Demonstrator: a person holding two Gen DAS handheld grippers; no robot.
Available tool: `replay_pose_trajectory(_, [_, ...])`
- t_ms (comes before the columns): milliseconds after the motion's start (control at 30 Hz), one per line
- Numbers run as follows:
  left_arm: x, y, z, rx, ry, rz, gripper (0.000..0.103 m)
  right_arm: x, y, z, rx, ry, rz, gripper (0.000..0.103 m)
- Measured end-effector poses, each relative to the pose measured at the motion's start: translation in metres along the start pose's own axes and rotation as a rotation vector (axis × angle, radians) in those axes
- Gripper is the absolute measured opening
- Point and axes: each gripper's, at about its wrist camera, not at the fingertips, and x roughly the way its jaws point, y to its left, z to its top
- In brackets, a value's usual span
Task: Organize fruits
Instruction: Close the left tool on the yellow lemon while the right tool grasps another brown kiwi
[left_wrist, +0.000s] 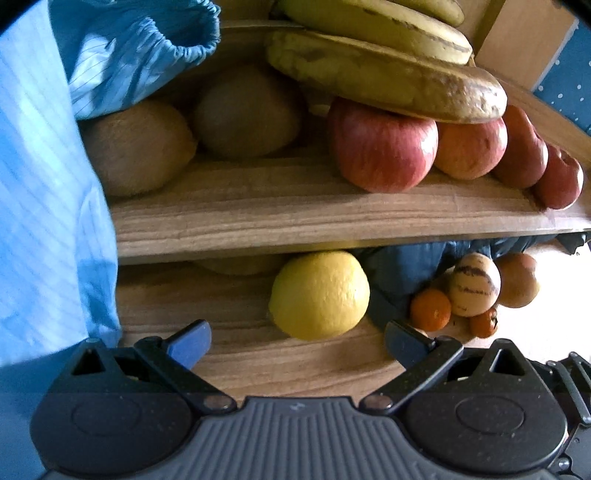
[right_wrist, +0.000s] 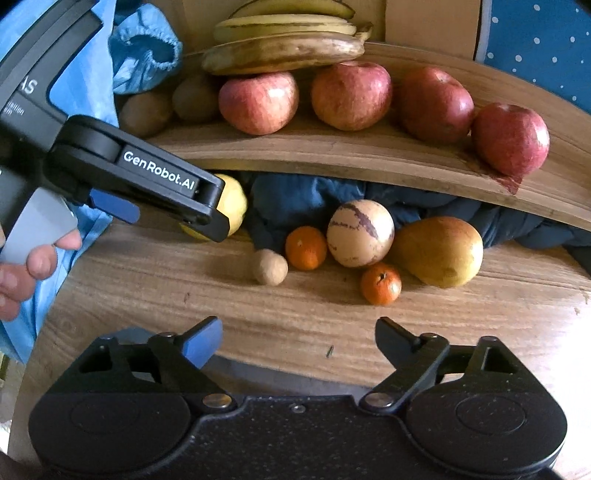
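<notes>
Table (right_wrist: 147, 288): wood-grain laminate, matte, a few specks. Wooden shelf (right_wrist: 332, 155) above it, same grain, curved only by the lens.

Shelf load, big to small: bananas (right_wrist: 284, 51) in a stack, skins brown-blotched, prob. soft, bruise easy; four red apples (right_wrist: 351, 96) in a row, waxy, firm; brown kiwis (left_wrist: 140, 147) at the left end, fuzzy, give a little under pressure.

Below shelf, on table, loose fruit waiting:
- pear (right_wrist: 439, 251), on its side, yellow w/ red blush, smooth. Heaviest here; take across the fat belly, not the neck.
- striped melon-like fruit (right_wrist: 360, 232), cream w/ purple streaks, round, slick; will roll, grip at the equator.
- lemon (left_wrist: 321, 295), pebbled rind, firm, grippy, just under the shelf edge.
- two small oranges (right_wrist: 306, 247), dimpled, light.
- small tan round thing (right_wrist: 269, 266), type unclear.

Dark blue cloth (right_wrist: 306, 199) bunched behind the fruit, limp.

Left gripper (left_wrist: 297, 343): jaws spread wide, empty, lemon just ahead, not touched. From the right wrist view, one finger crosses in front of the lemon. Right gripper (right_wrist: 299, 343): jaws apart, nothing between, well short of the fruit cluster.
</notes>
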Motion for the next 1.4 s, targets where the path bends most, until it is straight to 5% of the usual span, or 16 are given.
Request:
replay_pose_trajectory(367, [0.014,-0.004,0.016,0.024,-0.003,-0.031,0.101,0.021,0.006,0.016,0.01,-0.013,0.056,0.078])
replay_pose_trajectory(733, [0.016,0.008,0.022,-0.001,-0.004,-0.066,0.084,0.038,0.007,0.017,0.02,0.007,0.068,0.061])
replay_pose_trajectory(1067, [0.004,0.025,0.011,-0.024,-0.006,-0.108,0.067,0.042,0.01,0.023,0.015,-0.005,0.073,0.055])
replay_pose_trajectory(1400, [0.004,0.027,0.01,-0.02,0.008,-0.114,0.066,0.046,0.009,0.027,0.027,0.0,0.07,0.054])
